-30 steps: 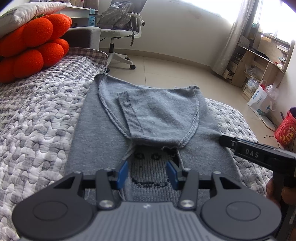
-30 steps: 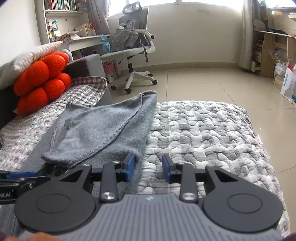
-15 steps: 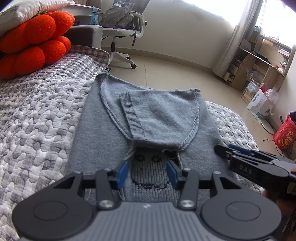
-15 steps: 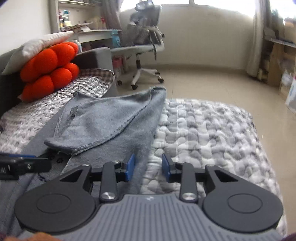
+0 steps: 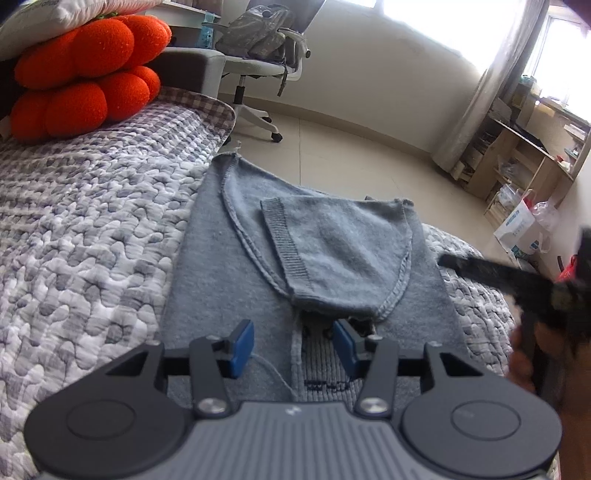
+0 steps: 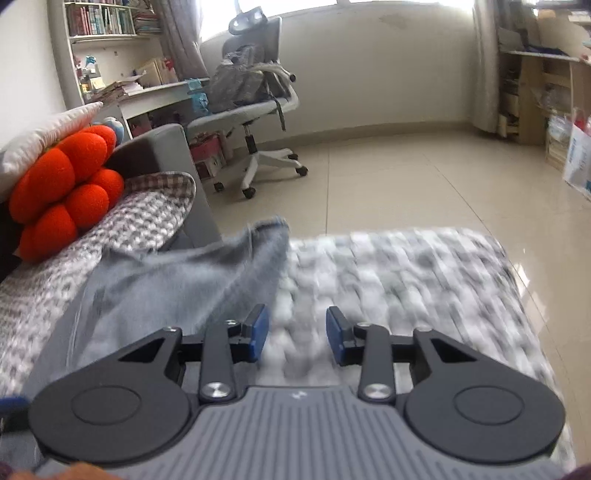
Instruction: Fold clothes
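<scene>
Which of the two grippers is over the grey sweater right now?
The left gripper: its open blue fingers frame the grey sweater. The right gripper sits beside it, over bare quilt.

Orange cushion (image 5: pixel 88 70), quilt (image 5: pixel 85 229), office chair (image 6: pixel 258 110), perhaps bookshelves (image 6: pixel 103 22).

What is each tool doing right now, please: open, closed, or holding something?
Left tool: open, empty, over the grey sweater.
Right tool: open, empty, over the quilt.

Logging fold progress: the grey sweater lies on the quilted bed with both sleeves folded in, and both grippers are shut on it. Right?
Not quite: both grippers are open and hold nothing. The left gripper hovers over the grey sweater in the left wrist view; the right gripper is over the quilt.
</scene>
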The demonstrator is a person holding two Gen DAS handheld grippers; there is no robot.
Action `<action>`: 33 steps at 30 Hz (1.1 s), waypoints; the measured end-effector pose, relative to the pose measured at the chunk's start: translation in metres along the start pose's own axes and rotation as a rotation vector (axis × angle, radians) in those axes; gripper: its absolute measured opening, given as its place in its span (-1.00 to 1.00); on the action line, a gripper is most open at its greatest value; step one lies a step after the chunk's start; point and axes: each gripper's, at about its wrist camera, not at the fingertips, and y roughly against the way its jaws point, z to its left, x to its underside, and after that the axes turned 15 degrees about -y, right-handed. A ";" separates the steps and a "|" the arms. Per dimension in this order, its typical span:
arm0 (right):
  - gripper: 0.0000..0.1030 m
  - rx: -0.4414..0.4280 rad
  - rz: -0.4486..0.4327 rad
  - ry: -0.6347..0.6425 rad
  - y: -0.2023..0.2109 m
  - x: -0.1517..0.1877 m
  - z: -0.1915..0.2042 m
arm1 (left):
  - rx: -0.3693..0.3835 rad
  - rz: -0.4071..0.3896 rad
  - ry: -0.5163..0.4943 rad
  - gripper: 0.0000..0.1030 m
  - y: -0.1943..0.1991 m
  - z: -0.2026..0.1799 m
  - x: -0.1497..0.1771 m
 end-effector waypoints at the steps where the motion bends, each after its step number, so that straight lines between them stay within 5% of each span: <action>1: -0.29 -0.004 -0.001 -0.004 -0.007 -0.005 0.002 | -0.004 0.001 0.001 -0.05 -0.001 0.001 0.000; 4: -0.32 0.029 0.034 0.016 -0.037 -0.017 0.011 | -0.009 0.010 0.023 -0.04 -0.004 0.006 -0.001; 11: -0.33 0.274 -0.004 0.146 -0.084 -0.045 0.026 | -0.020 0.011 0.034 -0.04 -0.007 0.011 -0.001; 13: -0.33 0.242 -0.017 0.094 -0.078 -0.050 0.019 | -0.026 0.011 0.032 -0.04 -0.007 0.011 -0.001; 17: -0.32 0.015 -0.010 -0.016 -0.050 -0.044 0.011 | -0.014 0.015 0.040 -0.04 -0.009 0.011 -0.001; 21: -0.40 0.132 0.013 0.260 -0.063 -0.012 0.043 | -0.016 0.016 0.024 -0.04 -0.009 0.007 0.000; 25: -0.54 0.233 -0.075 0.243 -0.059 -0.017 0.057 | -0.034 0.013 0.014 -0.04 -0.007 0.007 0.001; 28: -0.55 0.151 -0.140 0.230 -0.032 -0.014 0.060 | -0.039 0.012 0.009 -0.04 -0.008 0.006 0.001; 33: -0.56 0.157 0.011 0.236 -0.051 0.003 0.048 | -0.045 0.009 -0.006 -0.04 -0.009 0.004 0.001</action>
